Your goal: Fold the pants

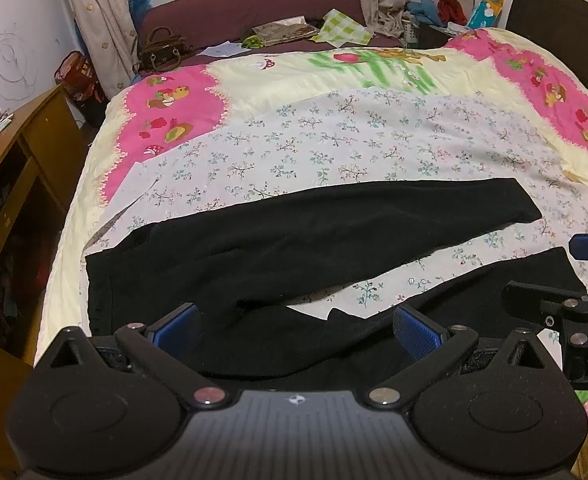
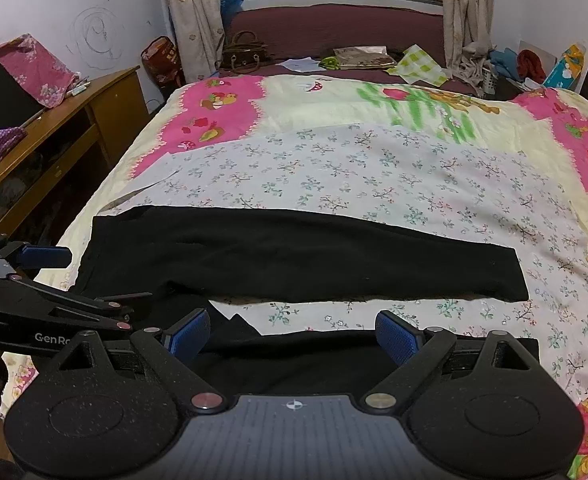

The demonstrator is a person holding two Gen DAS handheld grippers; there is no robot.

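Black pants [image 1: 294,236] flat on floral sheet [image 1: 333,140], left gripper [image 1: 297,330] and right gripper [image 2: 292,334] both wide open, empty, above near leg.

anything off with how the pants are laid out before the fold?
Slightly. The black pants lie flat on the floral sheet, but the legs splay apart, showing a wedge of sheet between them, and the crotch fabric is bunched. Both the left claw and right claw are open, holding nothing.

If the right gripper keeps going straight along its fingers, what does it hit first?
Probably the near leg of the black pants, which already lies between the open right gripper fingers. Beyond it come a strip of floral sheet, then the far leg. Depth is uncertain.
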